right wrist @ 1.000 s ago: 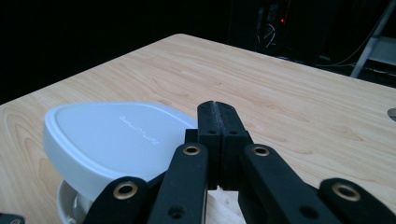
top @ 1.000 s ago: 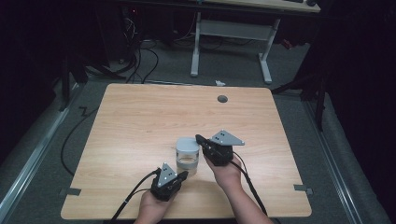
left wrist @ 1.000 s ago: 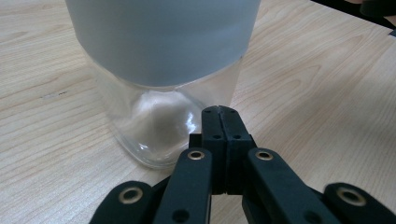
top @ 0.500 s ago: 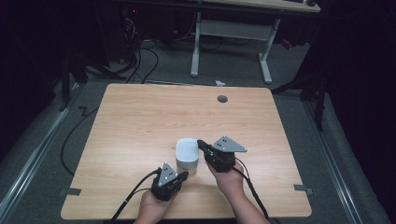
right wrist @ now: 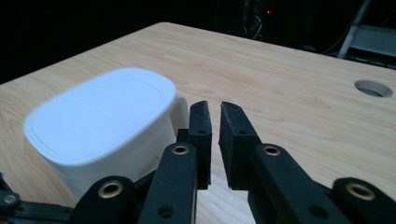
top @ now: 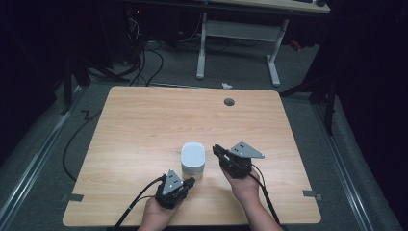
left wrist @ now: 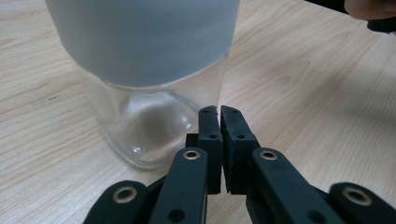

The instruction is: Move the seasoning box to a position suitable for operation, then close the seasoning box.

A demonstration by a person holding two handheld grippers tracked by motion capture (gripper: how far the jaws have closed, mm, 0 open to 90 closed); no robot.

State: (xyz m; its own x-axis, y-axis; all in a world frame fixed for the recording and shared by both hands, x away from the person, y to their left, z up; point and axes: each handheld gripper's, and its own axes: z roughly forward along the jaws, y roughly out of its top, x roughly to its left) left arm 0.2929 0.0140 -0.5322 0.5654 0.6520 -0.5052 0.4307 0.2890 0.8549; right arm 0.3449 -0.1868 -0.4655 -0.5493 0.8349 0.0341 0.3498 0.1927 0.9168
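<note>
A clear glass jar (top: pixel 193 161) with a white lid (right wrist: pixel 102 107) stands upright near the table's front middle. My left gripper (top: pixel 191 181) sits low at the jar's front, its tips just short of the glass base (left wrist: pixel 154 126). Its jaws have just been opening and stand a thin slit apart with nothing between them (left wrist: pixel 219 112). My right gripper (top: pixel 216 149) is just right of the jar, level with the lid, not touching it. Its jaws have also just been opening and show a narrow empty gap (right wrist: pixel 213 106).
The wooden table (top: pixel 144 120) has a round cable hole (top: pixel 229 102) at its far right. Cables trail off the front edge from both grippers. Dark floor with cables and a desk frame (top: pixel 238 33) lies beyond the far edge.
My right gripper has drawn back a little from the jar, to the right and toward the person. The left gripper and the jar have stayed put.
</note>
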